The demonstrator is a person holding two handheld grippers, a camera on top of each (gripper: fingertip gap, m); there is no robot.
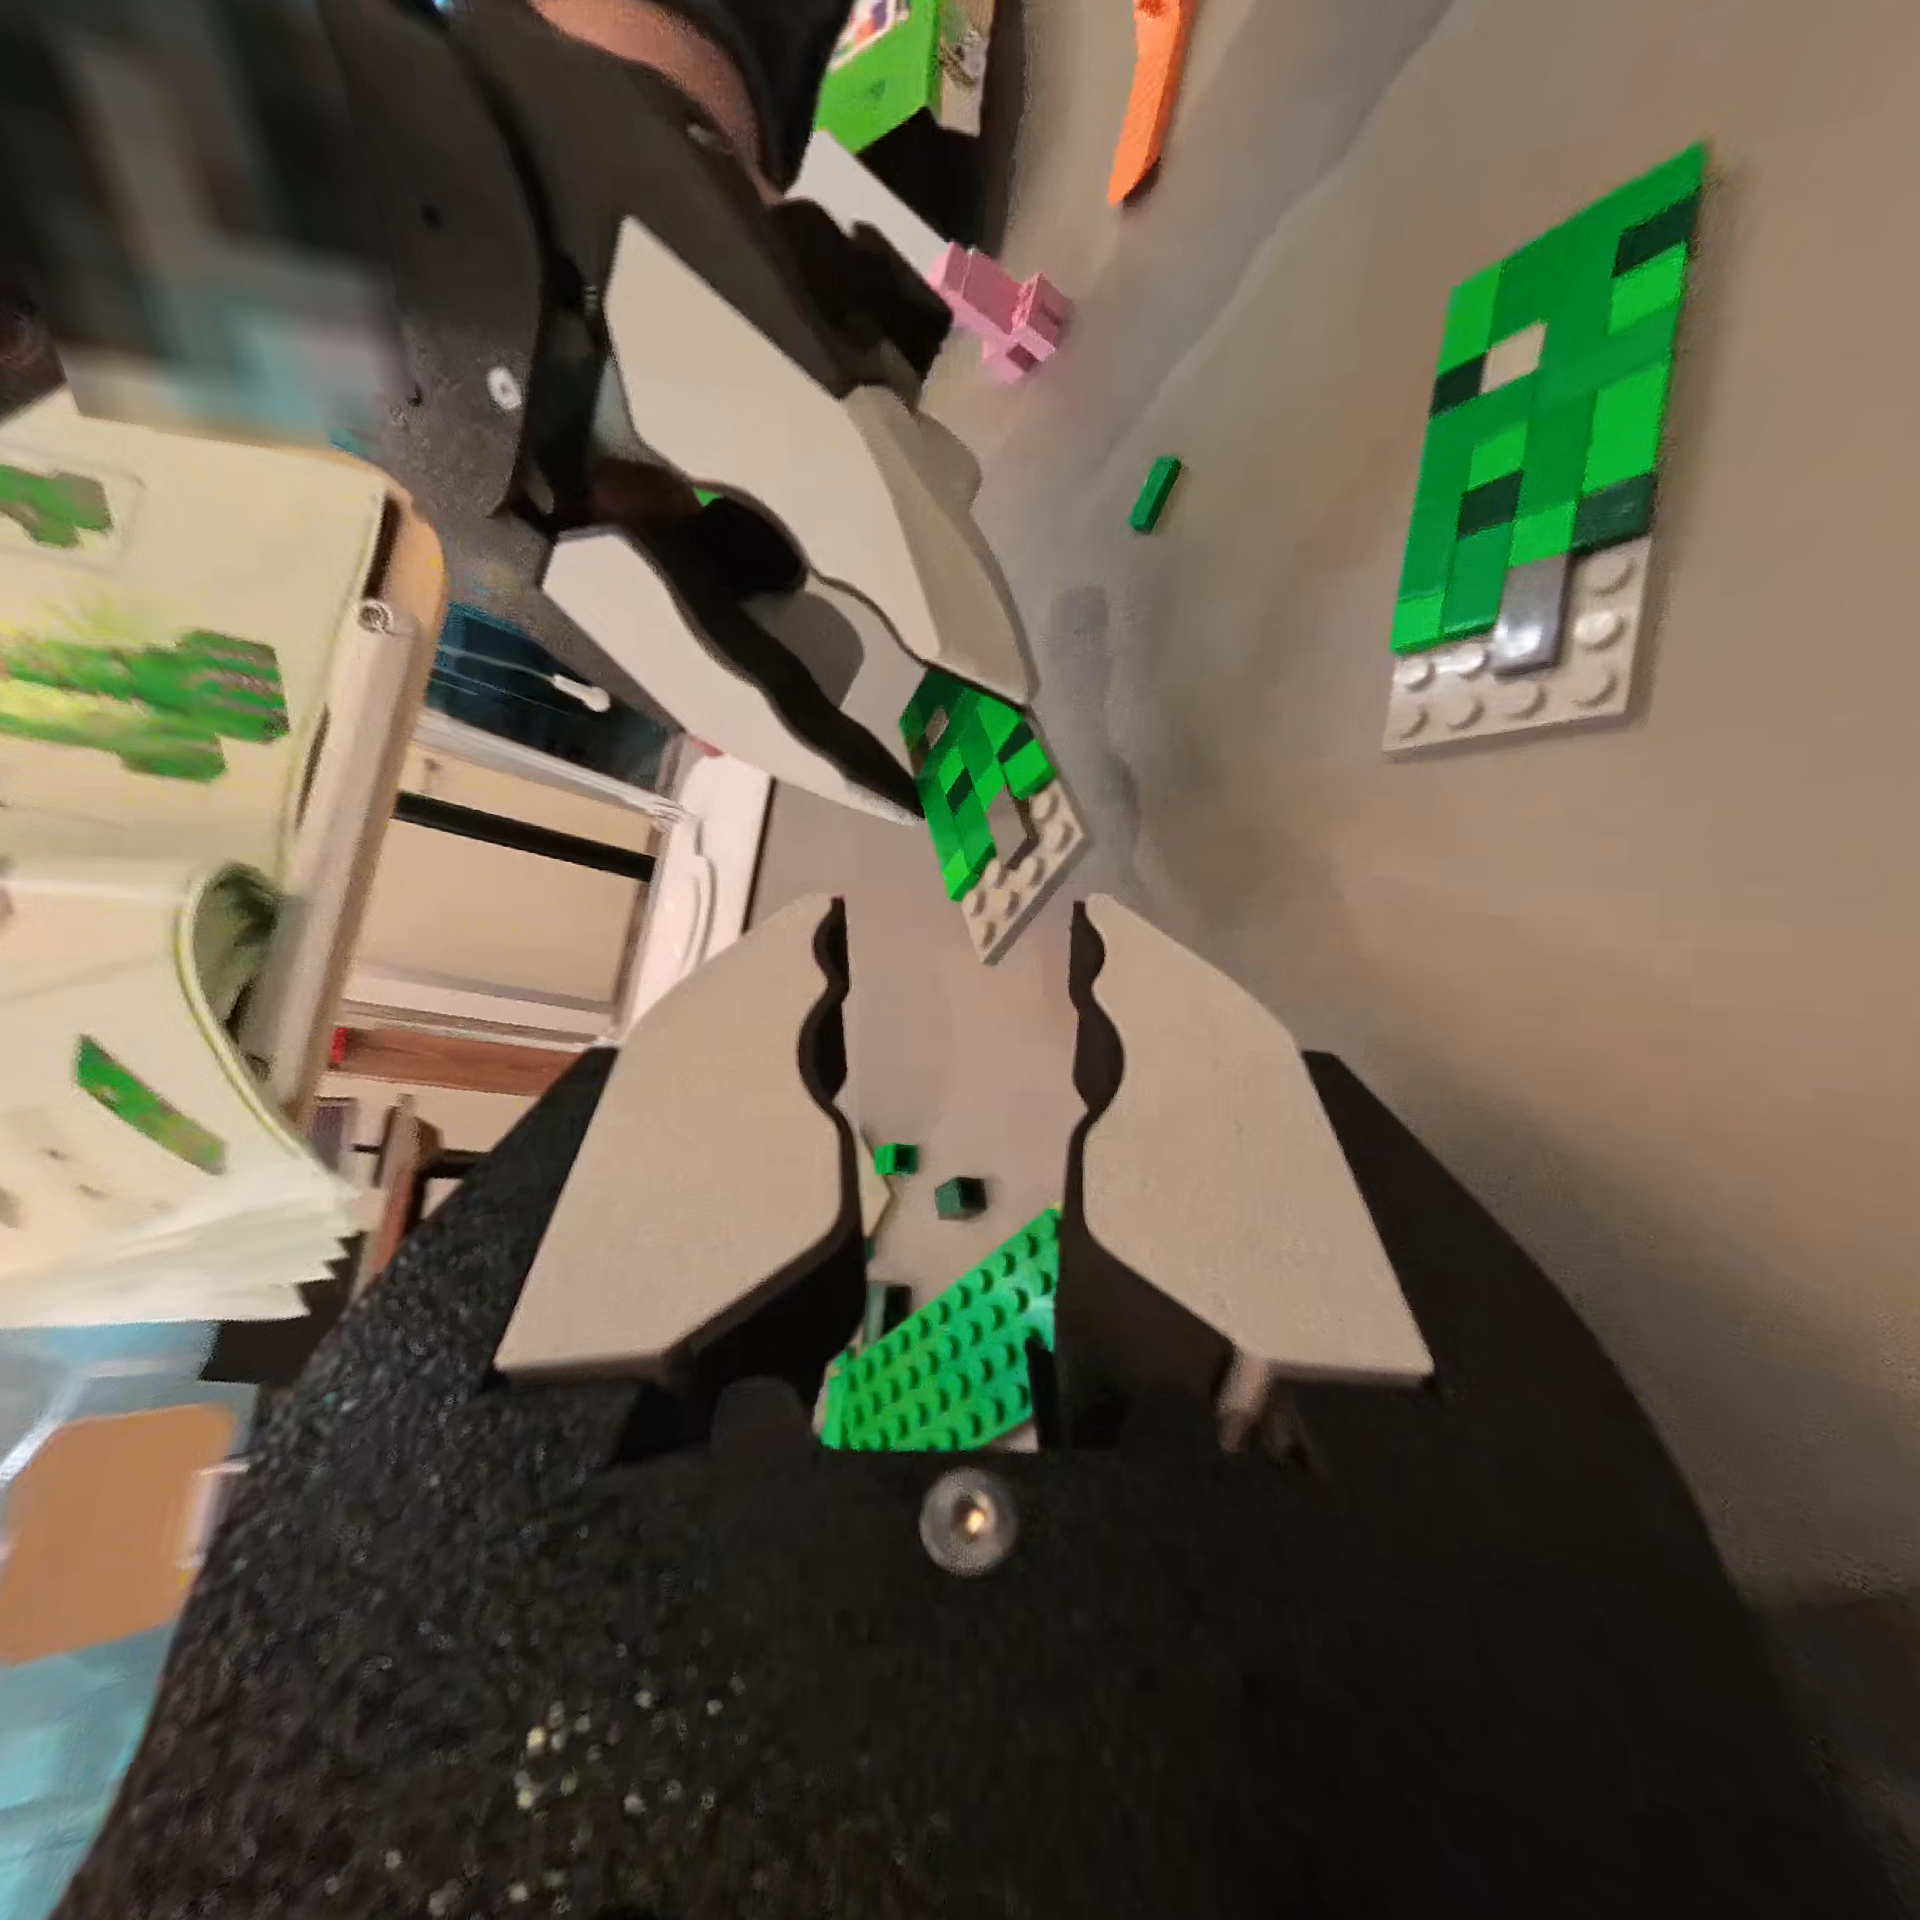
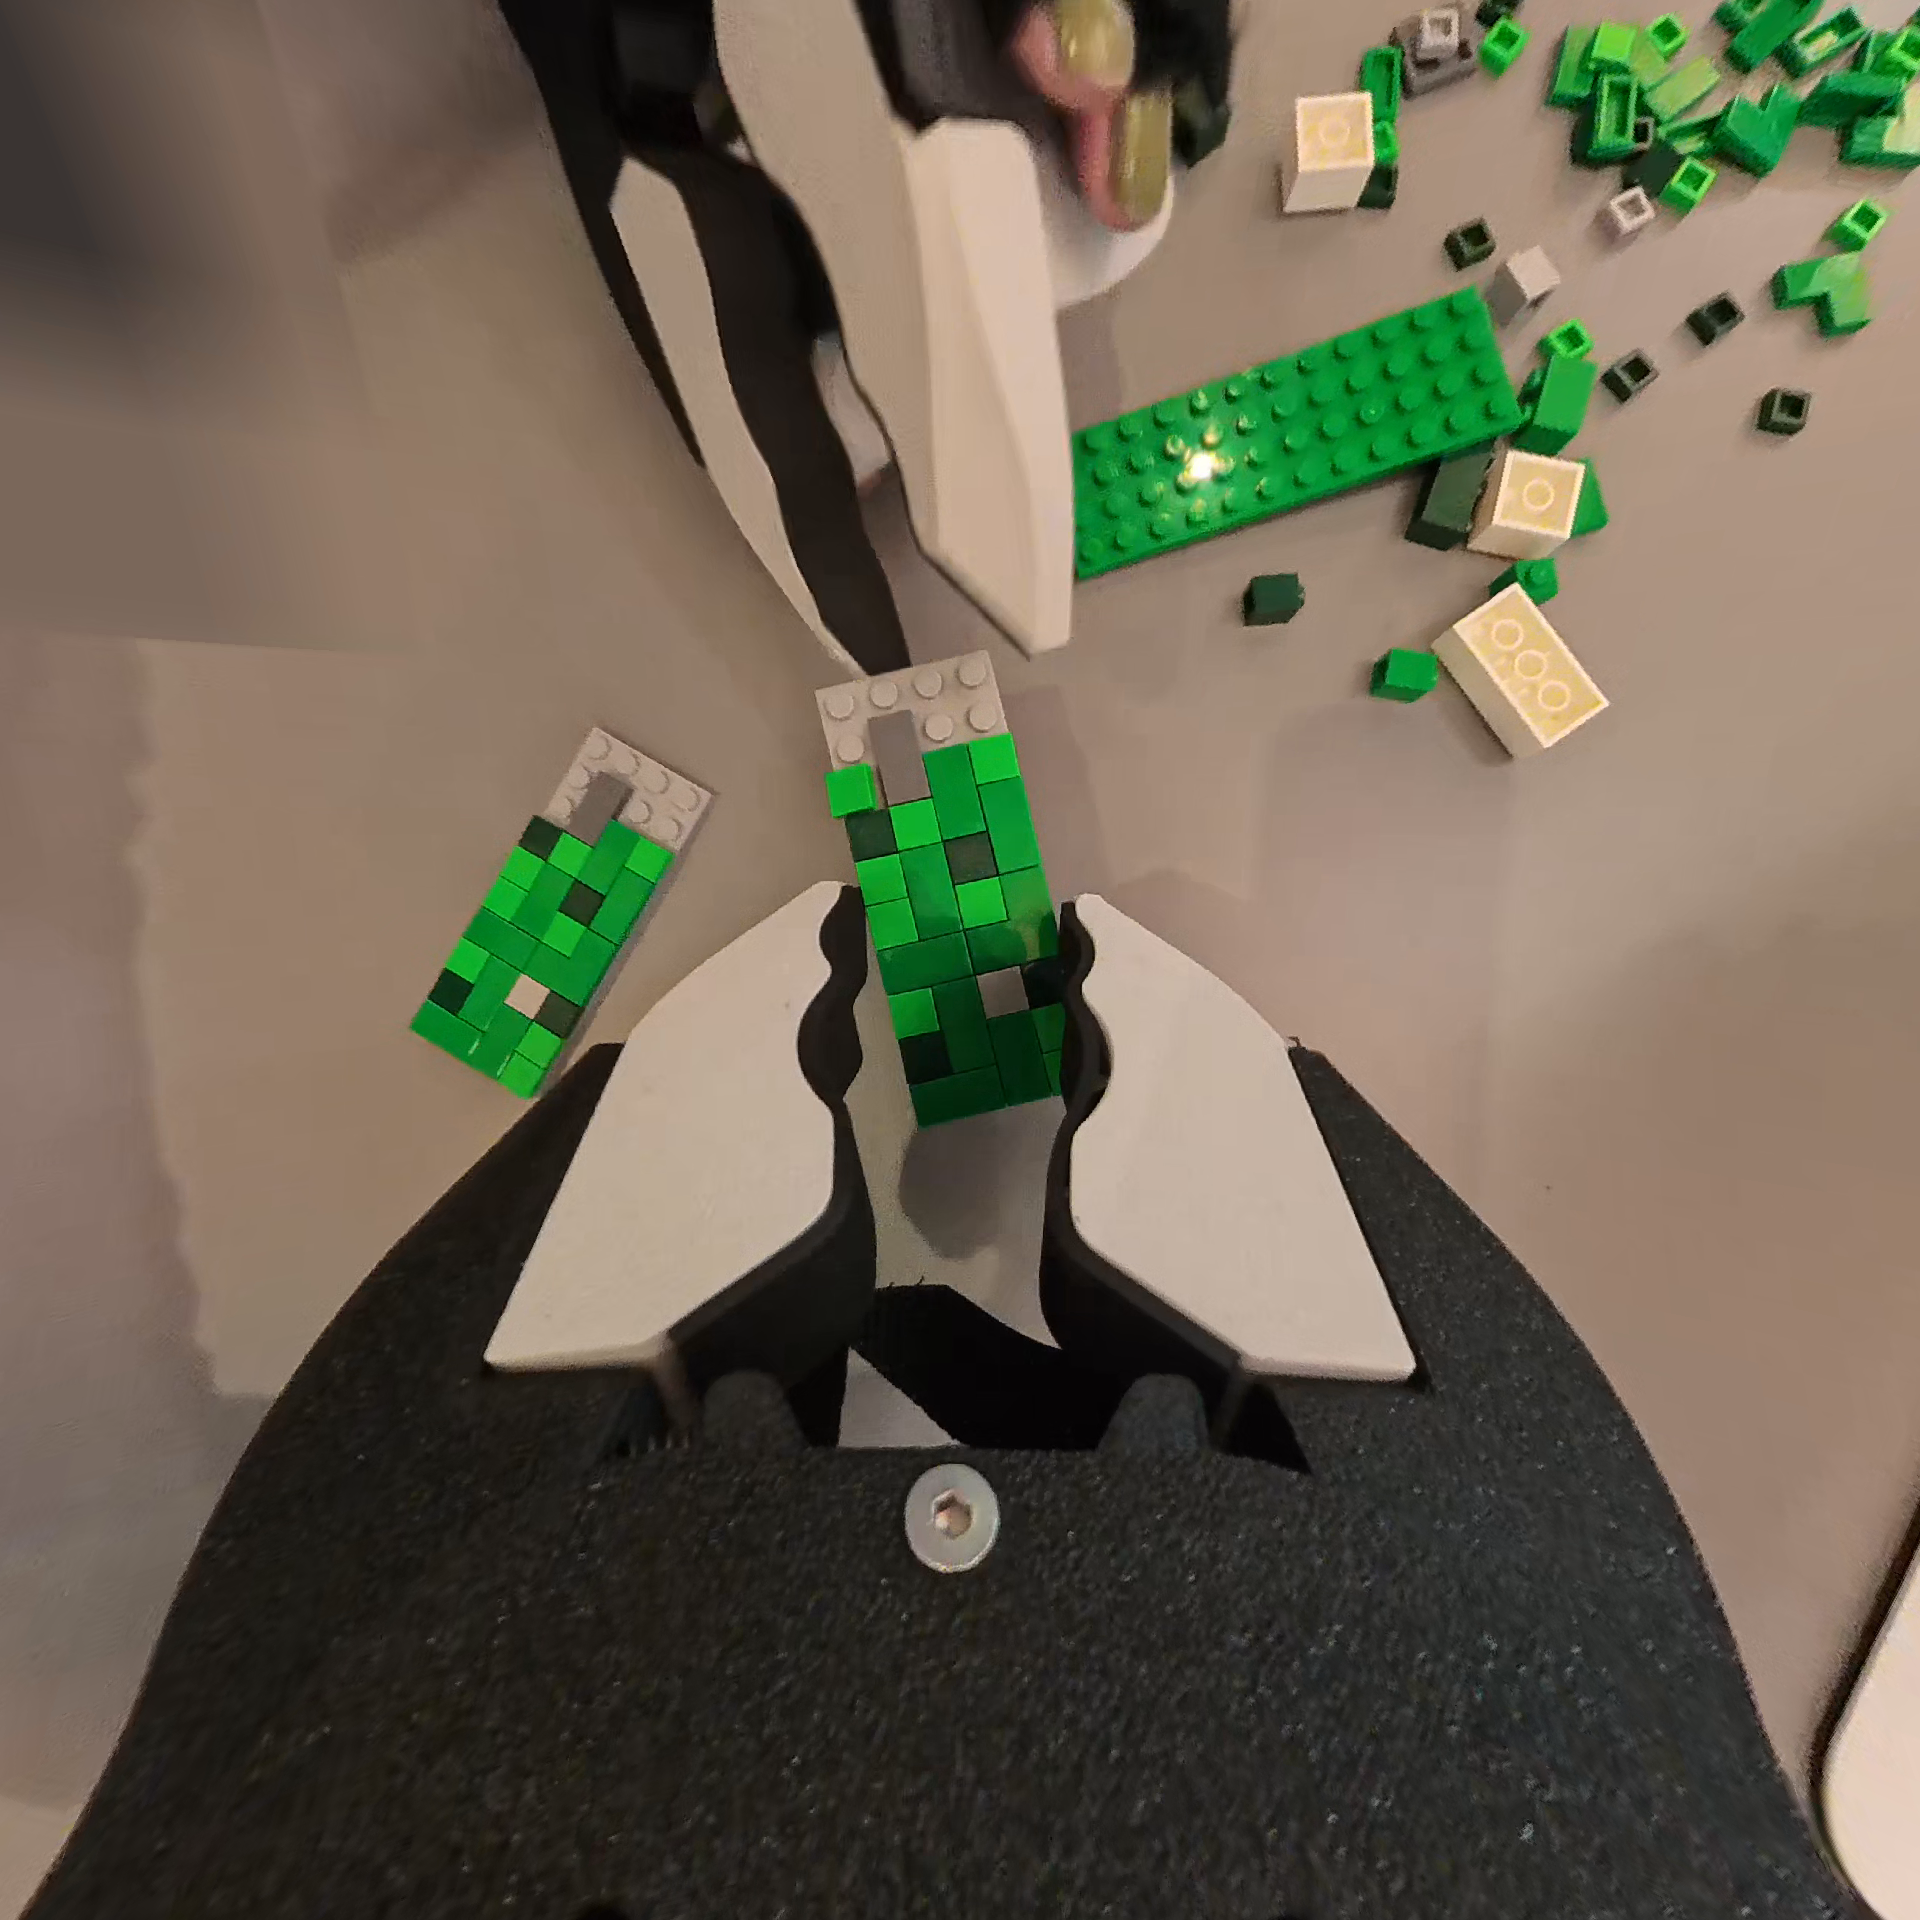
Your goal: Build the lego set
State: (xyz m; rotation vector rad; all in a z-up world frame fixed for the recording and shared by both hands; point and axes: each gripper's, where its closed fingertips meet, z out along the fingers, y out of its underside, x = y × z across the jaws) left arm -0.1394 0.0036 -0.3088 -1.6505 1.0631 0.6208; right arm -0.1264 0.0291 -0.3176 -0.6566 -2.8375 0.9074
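My right gripper (image 2: pixel 958 904) is shut on a grey plate covered with green tiles (image 2: pixel 945 894), gripping its long sides near the lower end. A small bright green tile (image 2: pixel 850 790) sits askew at the plate's left edge by the bare grey studs. In the left wrist view the right gripper (image 1: pixel 966 748) holds the plate (image 1: pixel 987 810) above the table. My left gripper (image 1: pixel 958 914) is open with nothing between its fingers, its tips just short of the plate's grey end. It also shows in the right wrist view (image 2: pixel 961 644).
A second tiled plate (image 2: pixel 551 925) lies flat on the grey table (image 2: pixel 1351 935). A long green baseplate (image 2: pixel 1299 426), white bricks (image 2: pixel 1522 665) and a pile of loose green bricks (image 2: pixel 1714 94) lie at the right. A pink piece (image 1: pixel 1003 312) and a booklet (image 1: pixel 156 831) are nearby.
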